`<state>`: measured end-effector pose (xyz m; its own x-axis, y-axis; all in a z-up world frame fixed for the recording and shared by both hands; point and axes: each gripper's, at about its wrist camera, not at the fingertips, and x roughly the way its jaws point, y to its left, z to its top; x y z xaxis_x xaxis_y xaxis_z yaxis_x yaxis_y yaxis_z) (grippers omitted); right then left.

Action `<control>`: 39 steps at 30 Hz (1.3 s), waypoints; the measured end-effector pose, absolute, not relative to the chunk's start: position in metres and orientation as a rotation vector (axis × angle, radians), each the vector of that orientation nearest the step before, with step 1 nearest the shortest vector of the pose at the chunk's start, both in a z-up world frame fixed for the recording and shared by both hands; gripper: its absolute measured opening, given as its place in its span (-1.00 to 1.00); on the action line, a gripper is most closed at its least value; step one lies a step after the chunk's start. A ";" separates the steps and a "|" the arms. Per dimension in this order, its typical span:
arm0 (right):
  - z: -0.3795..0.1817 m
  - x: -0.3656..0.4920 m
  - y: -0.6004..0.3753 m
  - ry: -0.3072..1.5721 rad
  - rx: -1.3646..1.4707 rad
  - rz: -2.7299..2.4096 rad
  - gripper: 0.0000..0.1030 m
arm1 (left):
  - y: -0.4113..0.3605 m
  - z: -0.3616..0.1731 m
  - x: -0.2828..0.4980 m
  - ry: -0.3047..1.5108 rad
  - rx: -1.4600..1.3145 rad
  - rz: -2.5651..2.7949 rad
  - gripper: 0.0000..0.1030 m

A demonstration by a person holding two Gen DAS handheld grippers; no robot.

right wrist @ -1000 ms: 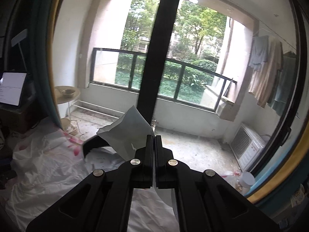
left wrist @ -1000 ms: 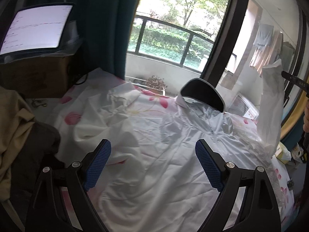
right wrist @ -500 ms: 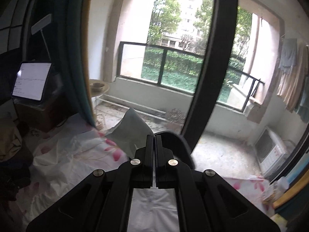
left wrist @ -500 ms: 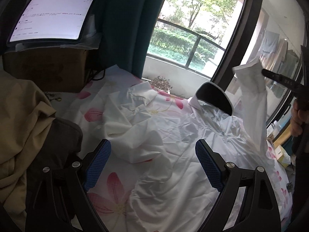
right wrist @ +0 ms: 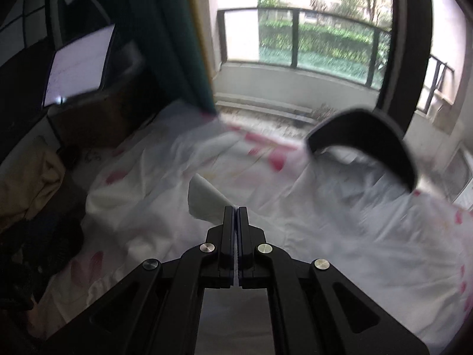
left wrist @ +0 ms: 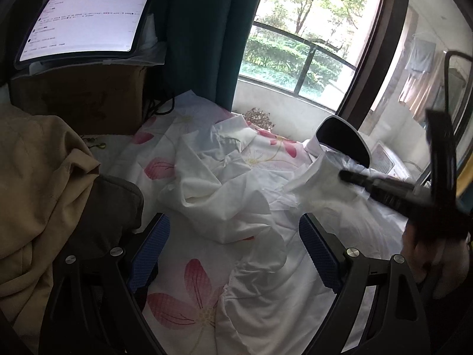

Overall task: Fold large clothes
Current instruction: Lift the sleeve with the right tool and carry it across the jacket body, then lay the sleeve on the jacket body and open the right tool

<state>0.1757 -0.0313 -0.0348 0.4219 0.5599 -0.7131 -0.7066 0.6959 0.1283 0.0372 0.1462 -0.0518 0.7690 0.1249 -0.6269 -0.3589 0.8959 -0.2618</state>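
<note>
Left claw (left wrist: 233, 254) wide apart, blue pads (left wrist: 147, 251) on each side, nothing between them. Hanging low over a bed sheet with pink flowers (left wrist: 195, 293).

White shirt (left wrist: 224, 195) crumpled in a heap on the sheet, right ahead of the left claw. Part of it bunched up high, part spread flat toward the right. Dark curved collar (left wrist: 344, 139) standing up at the far end, near the window (left wrist: 295, 53).

Right claw (right wrist: 235, 216) pressed tight together, pinching a flap of the white shirt (right wrist: 207, 201). Flap sticking up and to the left of the claw tips. In the left wrist view, same right claw (left wrist: 346, 176) reaching in from the right, tips on a raised fold of the shirt, just beside the collar. Hand (left wrist: 434, 254) blurry behind it.

Tan cloth (left wrist: 35, 177) piled on the left, with something dark (left wrist: 112, 207) lying beside it. Brown box (left wrist: 79, 97) at the back, glowing tablet (left wrist: 85, 20) propped on top. Dark green curtain (left wrist: 204, 29) hanging next to the window. Railing (right wrist: 325, 41) and green bushes outside.

Right wrist view blurry all over.
</note>
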 end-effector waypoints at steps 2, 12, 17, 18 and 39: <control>-0.046 0.170 -0.023 0.852 -0.207 0.812 -0.99 | 0.147 -0.052 0.037 0.649 -0.382 0.275 0.77; -0.064 0.152 -0.048 0.953 -0.209 0.884 0.11 | 0.145 -0.050 0.041 0.662 -0.359 0.304 0.77; -0.055 0.156 -0.088 0.934 -0.175 0.841 0.12 | 0.131 -0.050 0.062 0.685 -0.324 0.270 0.77; -0.053 0.160 -0.102 0.925 -0.166 0.817 0.12 | 0.127 -0.050 0.067 0.690 -0.317 0.260 0.77; -0.105 0.206 -0.294 0.989 -0.105 0.405 0.13 | 0.074 -0.100 0.145 0.887 -0.297 0.127 0.76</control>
